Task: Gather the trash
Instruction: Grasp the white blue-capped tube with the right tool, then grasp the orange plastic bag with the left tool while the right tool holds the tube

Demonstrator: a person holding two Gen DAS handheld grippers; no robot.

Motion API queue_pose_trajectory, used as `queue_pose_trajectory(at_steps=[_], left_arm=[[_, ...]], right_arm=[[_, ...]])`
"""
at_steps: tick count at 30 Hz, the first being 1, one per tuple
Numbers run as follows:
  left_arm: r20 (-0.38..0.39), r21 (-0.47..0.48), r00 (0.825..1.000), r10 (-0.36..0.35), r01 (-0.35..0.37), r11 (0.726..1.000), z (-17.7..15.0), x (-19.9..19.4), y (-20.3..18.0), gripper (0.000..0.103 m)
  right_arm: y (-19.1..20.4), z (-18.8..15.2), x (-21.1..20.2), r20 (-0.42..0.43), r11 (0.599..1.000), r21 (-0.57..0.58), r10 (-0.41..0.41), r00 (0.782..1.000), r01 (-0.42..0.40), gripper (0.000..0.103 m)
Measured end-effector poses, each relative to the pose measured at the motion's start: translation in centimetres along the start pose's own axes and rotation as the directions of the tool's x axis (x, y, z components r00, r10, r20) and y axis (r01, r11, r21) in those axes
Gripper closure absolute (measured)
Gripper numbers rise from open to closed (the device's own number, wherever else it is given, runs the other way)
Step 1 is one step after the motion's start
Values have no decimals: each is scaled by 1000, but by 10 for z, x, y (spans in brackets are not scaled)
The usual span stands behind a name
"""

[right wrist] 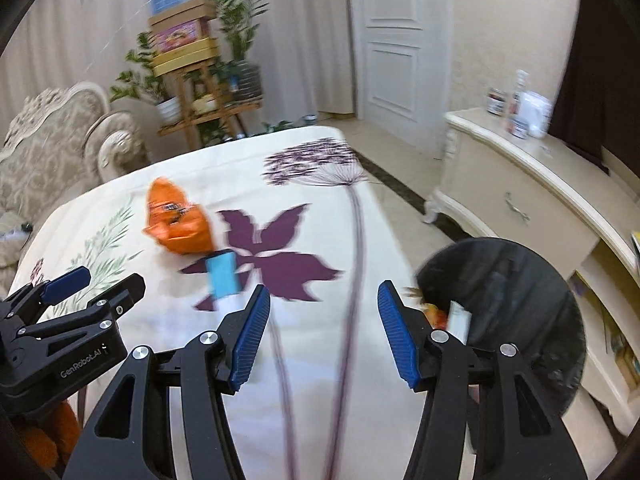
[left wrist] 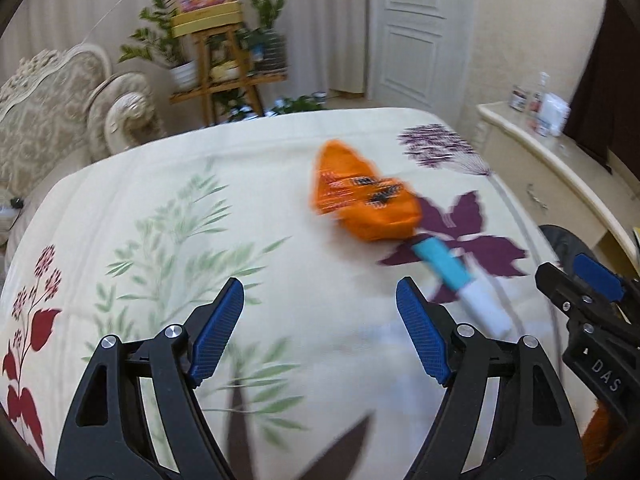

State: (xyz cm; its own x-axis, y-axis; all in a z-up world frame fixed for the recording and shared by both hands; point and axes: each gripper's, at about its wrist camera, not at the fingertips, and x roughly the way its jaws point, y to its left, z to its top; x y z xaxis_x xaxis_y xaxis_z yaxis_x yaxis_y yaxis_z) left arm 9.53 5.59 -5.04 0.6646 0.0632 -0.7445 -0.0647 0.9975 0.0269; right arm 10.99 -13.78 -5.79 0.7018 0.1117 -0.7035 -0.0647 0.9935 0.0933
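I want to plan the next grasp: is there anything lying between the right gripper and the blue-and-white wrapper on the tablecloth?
Nothing visible blocks it. The right gripper is open and empty, and only bare tablecloth lies between it and the blue-and-white wrapper. The orange bag lies beyond the wrapper; the left gripper stands off to the side.

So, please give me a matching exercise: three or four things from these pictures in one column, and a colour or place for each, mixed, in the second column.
Things:
1. crumpled wrapper
2. flat packet
3. trash bin
4. bottles and jars

Descriptions:
A. on the cream dresser
B. orange, lying on the bedspread
C. black, beside the bed, with trash inside
D. blue and white, next to the orange item

Pairs: 1-B, 2-D, 3-C, 4-A
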Motion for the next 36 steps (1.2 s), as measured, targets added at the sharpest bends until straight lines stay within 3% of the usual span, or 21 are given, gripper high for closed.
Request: queue_pose_trajectory(at_steps=[13, 20, 36], left_arm=[[-39, -91, 999, 32, -36, 995, -11, 11, 48, 26], [-40, -96, 999, 14, -18, 995, -11, 13, 48, 26], [-23, -70, 998, -53, 52, 996, 7, 10, 16, 26]], right_arm=[[54, -5, 30, -87, 992, -112, 50, 995, -60, 61], [59, -11, 38, -126, 989, -129, 51, 991, -67, 83], [34, 13, 26, -51, 996, -78, 38, 998, -42, 85]])
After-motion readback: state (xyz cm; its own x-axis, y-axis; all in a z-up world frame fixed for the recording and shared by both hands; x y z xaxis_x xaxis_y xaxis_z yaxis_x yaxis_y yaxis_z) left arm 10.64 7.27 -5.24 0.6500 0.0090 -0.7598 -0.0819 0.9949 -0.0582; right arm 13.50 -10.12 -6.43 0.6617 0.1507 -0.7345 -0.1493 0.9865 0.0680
